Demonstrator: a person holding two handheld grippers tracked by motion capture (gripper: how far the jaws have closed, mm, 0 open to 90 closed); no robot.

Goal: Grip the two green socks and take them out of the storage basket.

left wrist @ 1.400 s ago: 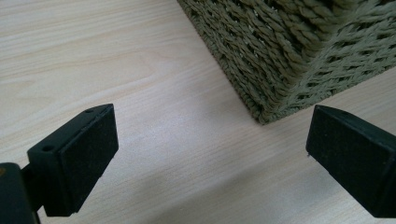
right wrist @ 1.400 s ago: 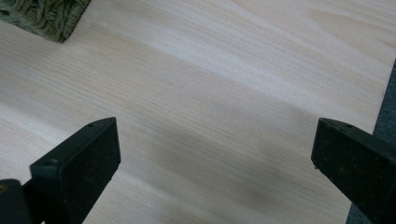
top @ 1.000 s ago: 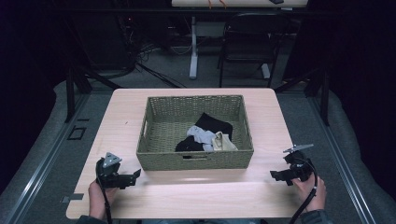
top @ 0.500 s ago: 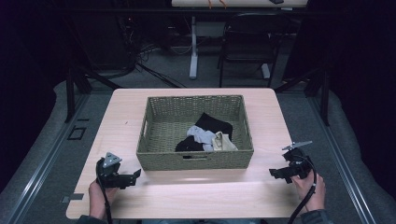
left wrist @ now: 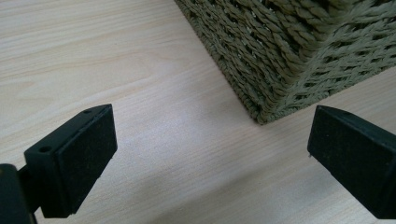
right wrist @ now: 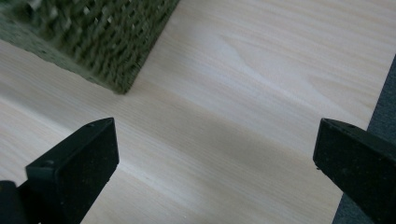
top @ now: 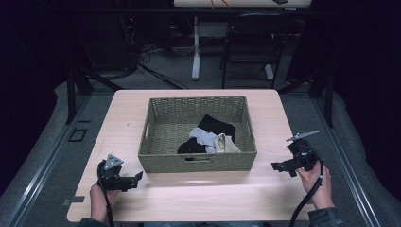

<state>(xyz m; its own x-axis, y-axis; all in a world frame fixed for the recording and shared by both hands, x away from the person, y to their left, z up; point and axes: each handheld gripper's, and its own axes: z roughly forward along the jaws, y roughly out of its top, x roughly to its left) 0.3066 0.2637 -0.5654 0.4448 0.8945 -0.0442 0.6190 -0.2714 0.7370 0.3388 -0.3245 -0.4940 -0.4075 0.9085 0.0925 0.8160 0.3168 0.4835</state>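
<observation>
Both jaws spread, the left hand-held gripper (top: 135, 178) and right hand-held gripper (top: 278, 166) are held empty beside the wicker basket's (top: 198, 161) near corners.

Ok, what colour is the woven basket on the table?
Olive green, a muted khaki weave. The basket shows best in the left gripper view, close up.

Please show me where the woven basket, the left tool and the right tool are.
woven basket (top: 198, 162): high view, its near wall.
left tool (top: 137, 177): high view, midway between its fingertips.
right tool (top: 276, 165): high view, midway between its fingertips.
</observation>
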